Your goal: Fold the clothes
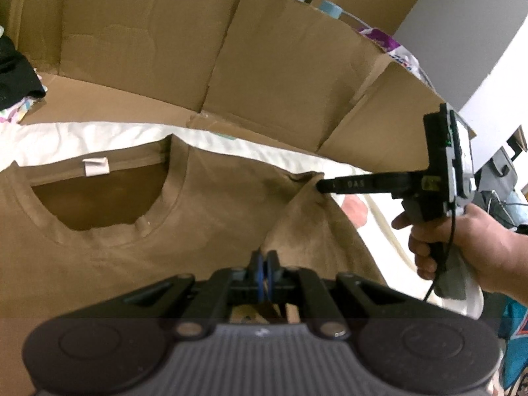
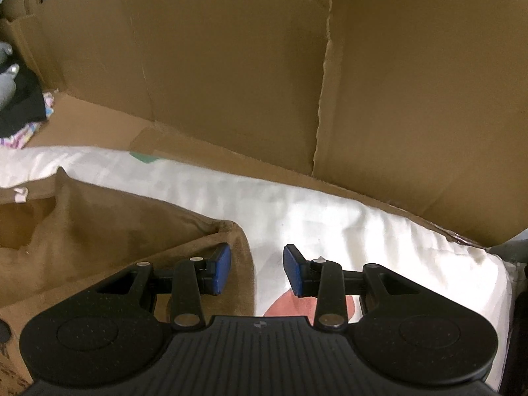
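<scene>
A brown T-shirt (image 1: 211, 211) lies front up on a white cloth (image 1: 82, 140), its round neck opening and white label toward the far left. Its right part is folded over into a raised flap. My left gripper (image 1: 266, 269) is shut on the shirt fabric at the lower edge of that flap. My right gripper (image 2: 256, 269) is open, its blue pads (image 2: 221, 268) straddling the shirt's right edge (image 2: 241, 257) at the folded corner, holding nothing. In the left wrist view the right gripper (image 1: 321, 185) touches that folded corner from the right.
Cardboard walls (image 1: 264, 66) stand behind and to the right of the white cloth (image 2: 330, 217). Dark and patterned clothes (image 1: 13, 76) lie piled at the far left. A pink print (image 2: 297, 307) shows on the white cloth under my right gripper.
</scene>
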Tool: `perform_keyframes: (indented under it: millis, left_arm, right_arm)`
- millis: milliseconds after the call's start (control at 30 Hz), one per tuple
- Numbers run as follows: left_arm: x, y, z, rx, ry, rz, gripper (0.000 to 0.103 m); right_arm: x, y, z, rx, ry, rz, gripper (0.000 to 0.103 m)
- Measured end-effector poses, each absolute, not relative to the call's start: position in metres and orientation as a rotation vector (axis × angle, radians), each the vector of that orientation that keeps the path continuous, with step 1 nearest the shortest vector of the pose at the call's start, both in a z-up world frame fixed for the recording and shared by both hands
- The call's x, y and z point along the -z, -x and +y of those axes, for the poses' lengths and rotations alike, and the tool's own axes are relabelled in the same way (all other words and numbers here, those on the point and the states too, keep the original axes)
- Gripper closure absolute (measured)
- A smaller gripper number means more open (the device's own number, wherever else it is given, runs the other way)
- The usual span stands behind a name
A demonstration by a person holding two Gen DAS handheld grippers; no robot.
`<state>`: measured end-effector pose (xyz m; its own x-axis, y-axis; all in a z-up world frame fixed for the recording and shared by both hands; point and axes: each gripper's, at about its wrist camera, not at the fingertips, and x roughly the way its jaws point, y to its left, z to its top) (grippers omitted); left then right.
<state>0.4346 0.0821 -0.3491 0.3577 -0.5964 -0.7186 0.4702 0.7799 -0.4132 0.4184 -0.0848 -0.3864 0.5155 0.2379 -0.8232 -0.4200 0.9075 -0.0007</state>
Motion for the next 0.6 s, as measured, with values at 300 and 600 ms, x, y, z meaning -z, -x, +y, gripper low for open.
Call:
perform_keyframes:
  millis: [300,600]
  left_arm:
    - [0.364,-0.452,0.086,0.656,0.164,1.016,0.100]
    - [0.371,-0.453,0.085,0.657,0.170,1.017,0.100]
  right_arm:
    - [0.382,-0.410,-0.083,-0.461,0.190,0.892,0.061]
    - [0.391,-0.415,-0.059,-0.458,0.305,0.902,0.062]
